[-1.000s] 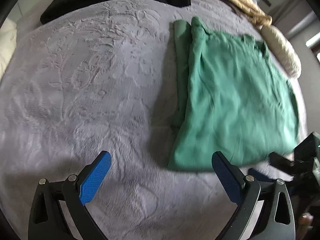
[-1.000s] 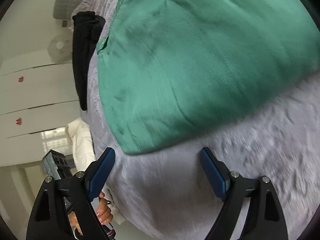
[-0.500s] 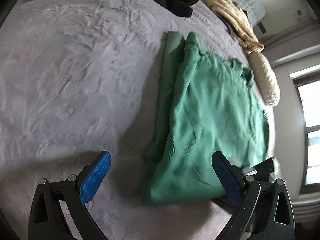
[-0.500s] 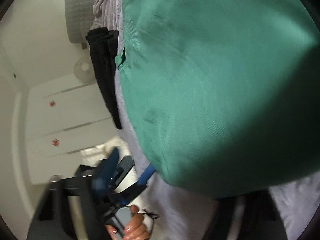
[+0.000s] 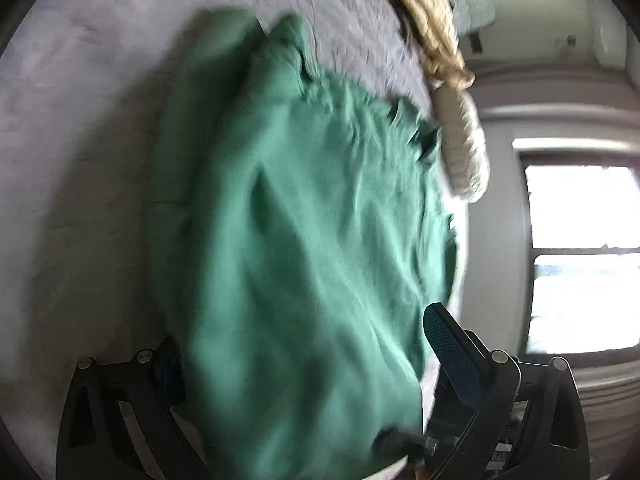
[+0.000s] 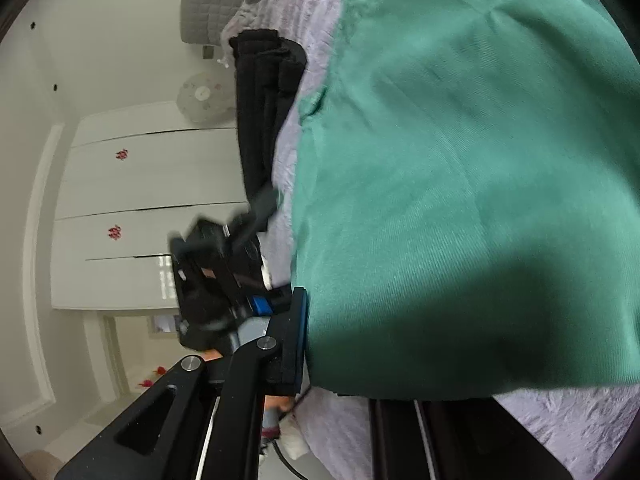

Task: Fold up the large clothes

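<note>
A large green garment (image 5: 304, 240), partly folded, lies on a grey-lilac bedspread (image 5: 80, 128). Its near hem fills the space between the fingers of my left gripper (image 5: 308, 360); the jaws stand wide and the left finger is hidden behind the cloth. In the right wrist view the same green garment (image 6: 460, 184) fills most of the frame. My right gripper (image 6: 344, 344) has its jaws close around the garment's hem edge, the right finger hidden under the cloth. The left gripper also shows in the right wrist view (image 6: 224, 264), blurred, beside the hem.
A black garment (image 6: 260, 112) lies along the bed's far side. A beige blanket (image 5: 424, 20) and a cream pillow (image 5: 464, 140) lie by the bed edge near a window (image 5: 580, 256). White wardrobes (image 6: 152, 208) stand beyond the bed.
Both grippers moved forward onto the garment's near hem. The right gripper's jaws closed in on the hem edge. The left view swung right toward the window.
</note>
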